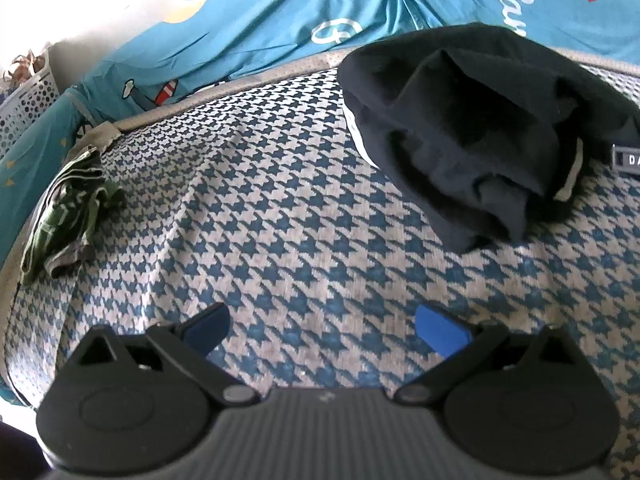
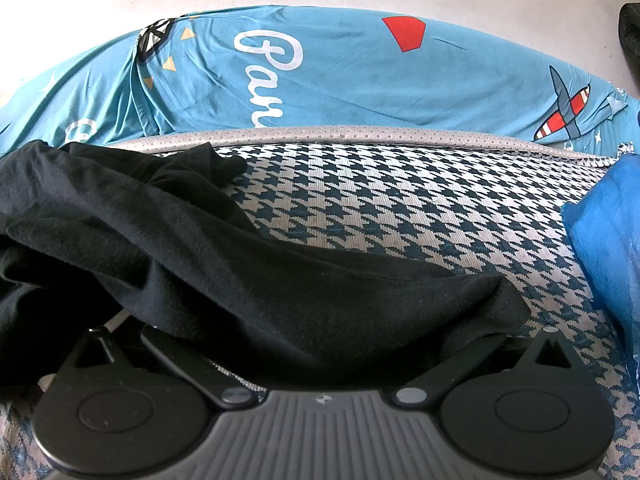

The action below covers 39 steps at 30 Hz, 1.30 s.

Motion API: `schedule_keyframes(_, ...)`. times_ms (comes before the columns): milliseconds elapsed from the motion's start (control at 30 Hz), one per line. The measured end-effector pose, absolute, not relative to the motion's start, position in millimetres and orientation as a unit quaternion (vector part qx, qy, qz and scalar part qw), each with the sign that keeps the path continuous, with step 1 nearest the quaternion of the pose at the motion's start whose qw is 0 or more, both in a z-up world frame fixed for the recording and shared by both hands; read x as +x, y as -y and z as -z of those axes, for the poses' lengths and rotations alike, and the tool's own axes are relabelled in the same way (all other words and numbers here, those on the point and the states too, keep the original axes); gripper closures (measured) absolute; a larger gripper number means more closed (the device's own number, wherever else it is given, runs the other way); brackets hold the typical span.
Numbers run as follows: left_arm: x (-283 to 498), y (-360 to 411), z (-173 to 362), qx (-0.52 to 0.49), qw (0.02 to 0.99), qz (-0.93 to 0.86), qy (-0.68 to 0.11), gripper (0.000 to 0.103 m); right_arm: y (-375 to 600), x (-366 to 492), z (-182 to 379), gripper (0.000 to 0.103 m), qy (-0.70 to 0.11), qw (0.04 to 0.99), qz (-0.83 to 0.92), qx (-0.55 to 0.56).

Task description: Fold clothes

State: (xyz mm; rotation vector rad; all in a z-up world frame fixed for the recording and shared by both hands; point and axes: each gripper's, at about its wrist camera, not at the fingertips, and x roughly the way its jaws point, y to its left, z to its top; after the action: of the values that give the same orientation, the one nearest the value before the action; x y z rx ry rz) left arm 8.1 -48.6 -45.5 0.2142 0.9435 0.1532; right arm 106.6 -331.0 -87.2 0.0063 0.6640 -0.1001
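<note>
**Black garment bunched on the bed, right tool buried under its edge**

The black garment (image 1: 472, 128) lies in a loose, rumpled heap on the houndstooth bed cover (image 1: 280, 208), near the far edge where the teal printed sheet (image 1: 280, 12) begins. It is not flat and not squared up — folds overlap at odd angles and a white trim shows along one side. A green patterned cloth (image 1: 68, 204) sits crumpled well apart, at the left of the cover.

The main risk is a blind grasp. In the right wrist view the garment's near edge (image 2: 320, 320) drapes over the right tool (image 2: 320, 360), hiding both fingertips, so I cannot tell whether it is wide, narrow or already pinching cloth. If it closes or lifts here it could catch several layers at once, or only a hem, and drag the whole heap into a tighter tangle instead of opening it out. The bed cover is also soft and wrinkled, so it could be pinched along with the garment. A blue plastic bag (image 2: 604, 248) lies close on the right and could be swept aside.

The left tool (image 1: 320, 332) hangs low over bare cover, short of the heap, its blue-padded fingers spread wide and holding nothing. The right tool sits level and low, pointing toward the far edge, tucked in under the cloth.
</note>
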Motion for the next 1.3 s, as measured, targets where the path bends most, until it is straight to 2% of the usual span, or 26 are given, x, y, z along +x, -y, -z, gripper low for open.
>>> schedule_keyframes(1300,19.3,62.2,52.1,0.117,0.875,-0.068,-0.465,0.000,330.9,106.4,87.0,0.000,-0.325,0.944,0.049,0.003)
